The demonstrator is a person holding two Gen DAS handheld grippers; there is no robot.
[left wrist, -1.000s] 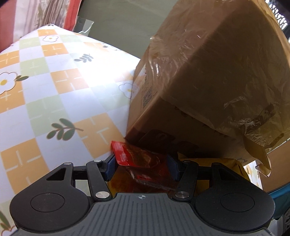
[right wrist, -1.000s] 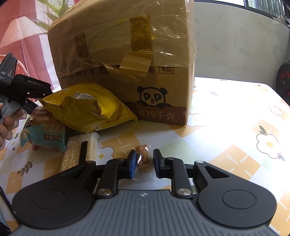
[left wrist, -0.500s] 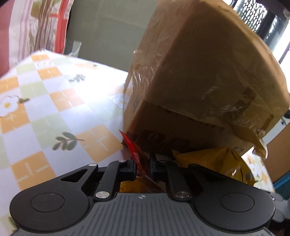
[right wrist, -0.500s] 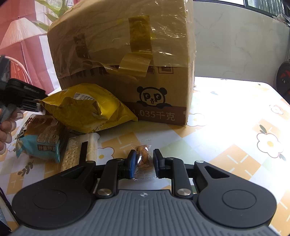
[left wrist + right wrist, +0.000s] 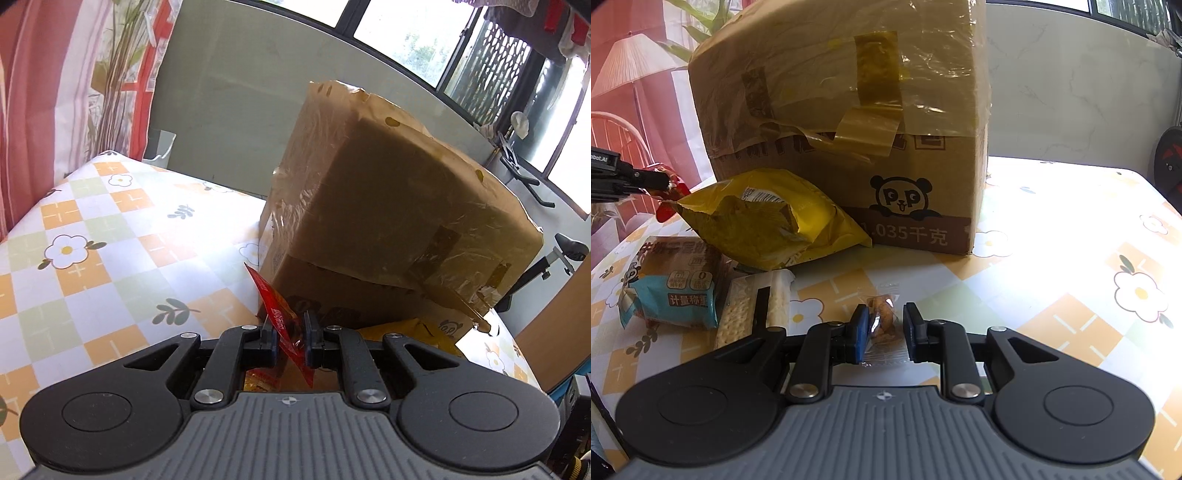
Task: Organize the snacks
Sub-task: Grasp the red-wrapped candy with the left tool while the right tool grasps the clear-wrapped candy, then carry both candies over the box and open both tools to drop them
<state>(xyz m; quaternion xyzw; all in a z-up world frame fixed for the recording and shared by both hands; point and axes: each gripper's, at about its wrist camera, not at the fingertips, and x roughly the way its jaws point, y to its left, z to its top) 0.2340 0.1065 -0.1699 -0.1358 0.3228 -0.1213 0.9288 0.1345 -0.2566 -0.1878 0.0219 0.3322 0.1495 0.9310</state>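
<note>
The left gripper point(image 5: 290, 338) has been closed from wide-open jaws onto the red snack packet point(image 5: 280, 317), which was lying flat between the pads a second ago and is now pinched on edge. Gripper and packet have been raised off the table point(image 5: 110, 236): in the right wrist view the packet point(image 5: 670, 188) is carried clear of the tablecloth, above the yellow bag point(image 5: 764, 218). The hand earlier seen at the left edge of that view is no longer shown.

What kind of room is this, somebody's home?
Likely a home dining or sun room: a table with a flower-patterned cloth, a patterned curtain, big windows, and a taped cardboard box amid snack packets.
</note>
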